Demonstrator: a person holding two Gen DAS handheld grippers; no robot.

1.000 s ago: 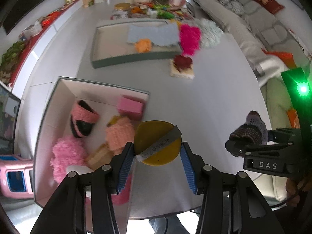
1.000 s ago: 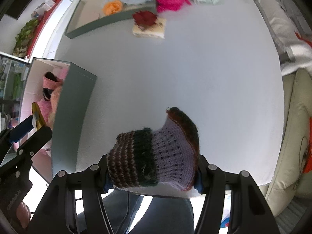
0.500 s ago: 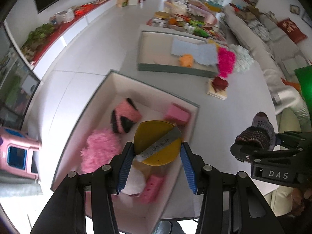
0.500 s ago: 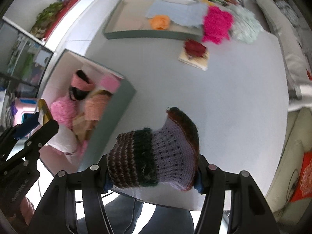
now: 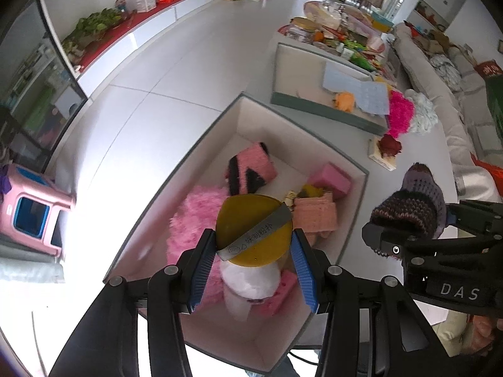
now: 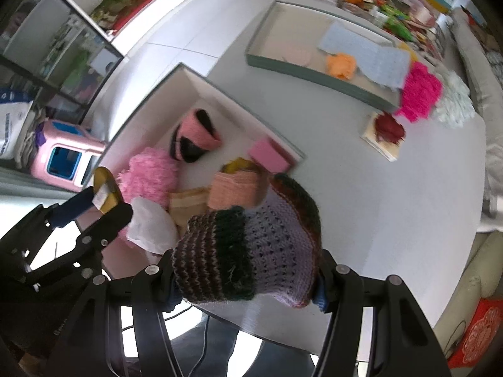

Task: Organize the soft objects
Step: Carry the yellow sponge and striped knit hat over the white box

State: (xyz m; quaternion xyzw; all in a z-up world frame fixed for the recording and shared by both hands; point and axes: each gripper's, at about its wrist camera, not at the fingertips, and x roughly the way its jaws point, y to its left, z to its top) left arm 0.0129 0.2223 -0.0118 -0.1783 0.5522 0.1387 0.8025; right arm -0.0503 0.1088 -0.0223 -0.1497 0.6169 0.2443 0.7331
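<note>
Left tool clamps the yellow powder puff over the crowded box; right tool grips the knitted sock at the box's table-side edge — early release drops it on the table.

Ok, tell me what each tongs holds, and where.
Left tongs: yellow round puff, pinched at opposite edges. Right tongs: knitted sock, pinched across its sides.

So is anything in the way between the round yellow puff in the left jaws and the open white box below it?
No lid or barrier shows. The round yellow powder puff hangs over the open white box, but directly beneath it lie a white fluffy ball and a fuzzy pink pile, so it would land on those.
</note>
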